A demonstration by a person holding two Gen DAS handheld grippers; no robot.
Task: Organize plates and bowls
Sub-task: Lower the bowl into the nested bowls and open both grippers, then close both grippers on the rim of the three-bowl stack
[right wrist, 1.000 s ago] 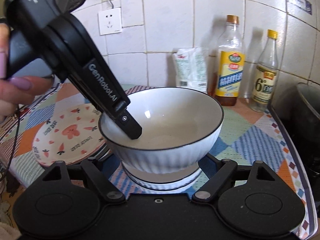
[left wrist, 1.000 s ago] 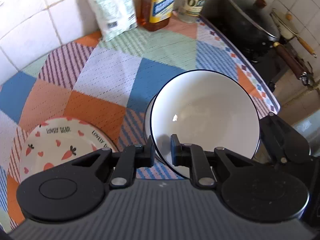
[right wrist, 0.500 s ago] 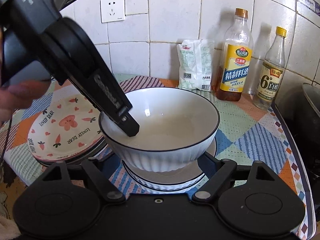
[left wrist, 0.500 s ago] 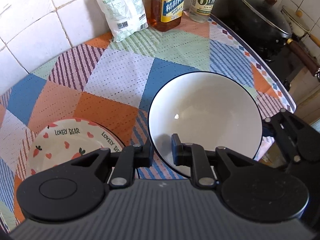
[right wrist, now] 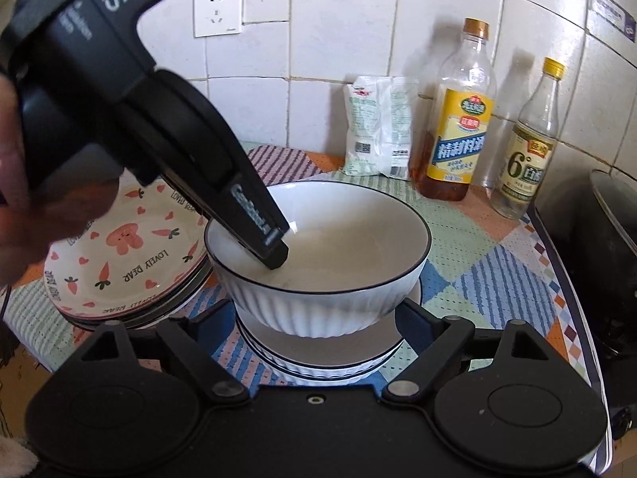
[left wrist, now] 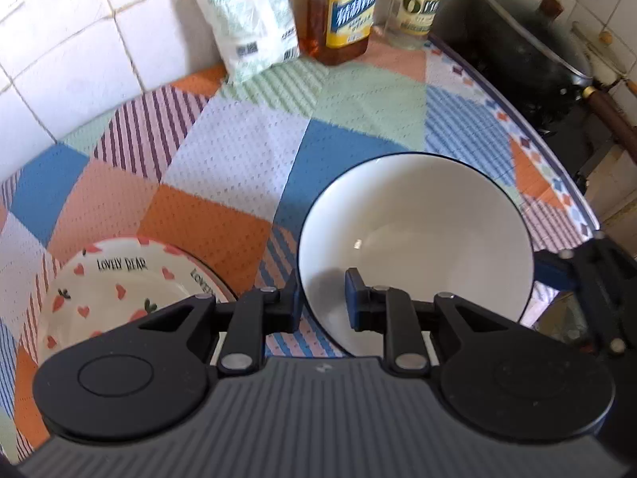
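Observation:
My left gripper is shut on the near rim of a white bowl with a dark rim, one finger inside and one outside. In the right wrist view this bowl hangs just above a second white bowl on the patchwork cloth. My right gripper is open, its fingers spread to either side of the lower bowl. A stack of "Lovely Bear" carrot plates lies to the left; it also shows in the left wrist view.
Against the tiled wall stand a white bag, a yellow-labelled oil bottle and a clear vinegar bottle. A black lidded pot sits on the stove past the cloth's right edge.
The left gripper has lifted the held bowl slightly and shifted it over the lower bowl. The right gripper has stayed open around the lower bowl.

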